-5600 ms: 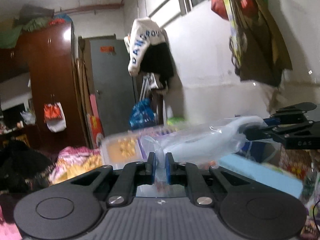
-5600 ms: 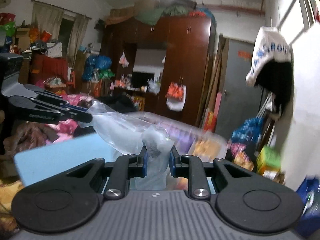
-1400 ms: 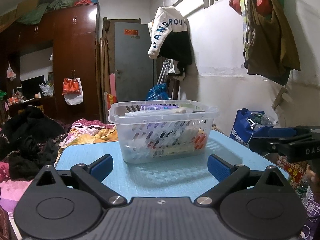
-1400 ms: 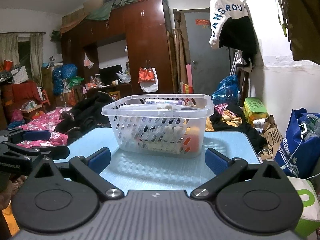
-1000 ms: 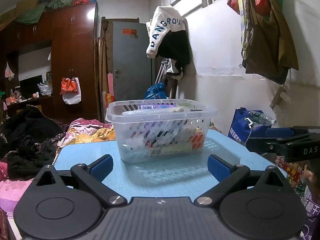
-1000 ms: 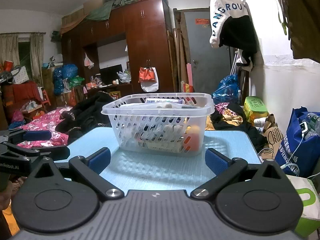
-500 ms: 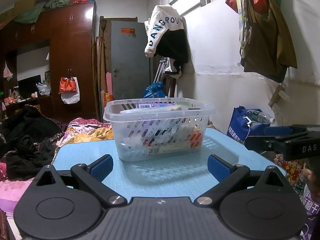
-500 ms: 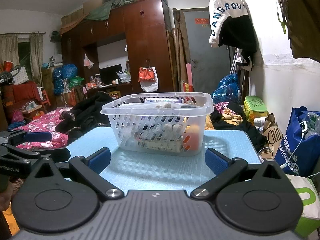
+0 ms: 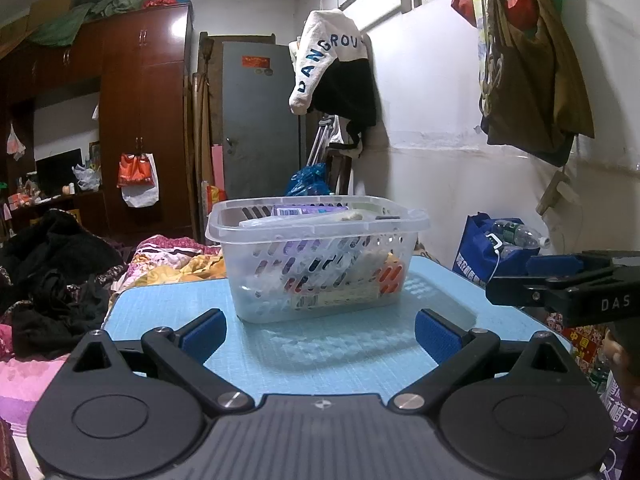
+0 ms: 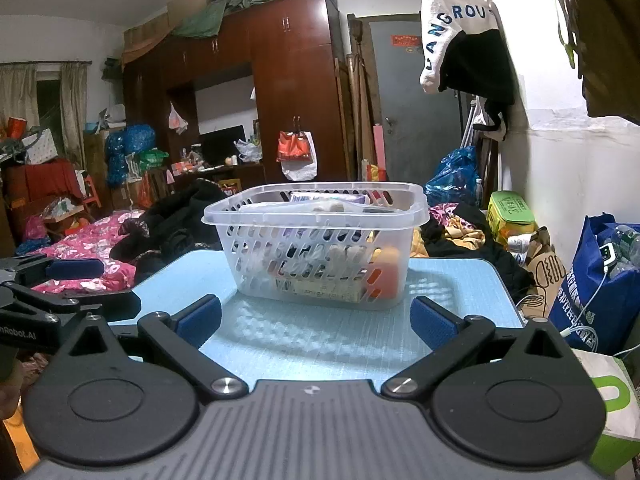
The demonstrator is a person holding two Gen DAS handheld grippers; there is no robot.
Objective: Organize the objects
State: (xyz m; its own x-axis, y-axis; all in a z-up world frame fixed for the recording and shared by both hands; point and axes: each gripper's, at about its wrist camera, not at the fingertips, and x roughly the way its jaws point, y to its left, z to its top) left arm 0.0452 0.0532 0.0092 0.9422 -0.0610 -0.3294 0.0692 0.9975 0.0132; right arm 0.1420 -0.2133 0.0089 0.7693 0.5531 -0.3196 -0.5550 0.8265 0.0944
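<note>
A clear plastic basket (image 9: pixel 320 224) with slotted walls stands on the light blue table (image 9: pixel 340 356). It also shows in the right wrist view (image 10: pixel 316 208). It holds several packets, a purple box and an orange item. My left gripper (image 9: pixel 319 334) is open and empty, a short way in front of the basket. My right gripper (image 10: pixel 315 322) is open and empty, likewise short of the basket. Each gripper shows at the edge of the other's view: the right one (image 9: pixel 560 280) and the left one (image 10: pixel 52 280).
A blue bag (image 10: pixel 596 280) with bottles stands on the floor right of the table (image 10: pixel 460 280). Clothes and bedding (image 9: pixel 52 272) lie to the left. A wardrobe (image 10: pixel 288 92) and grey door (image 9: pixel 256 120) stand behind. Clothes hang on the right wall.
About five seconds ago both grippers were shut on a clear plastic bag held over the basket. Both are now open and empty, drawn back from the basket. The last second shows only slight drift.
</note>
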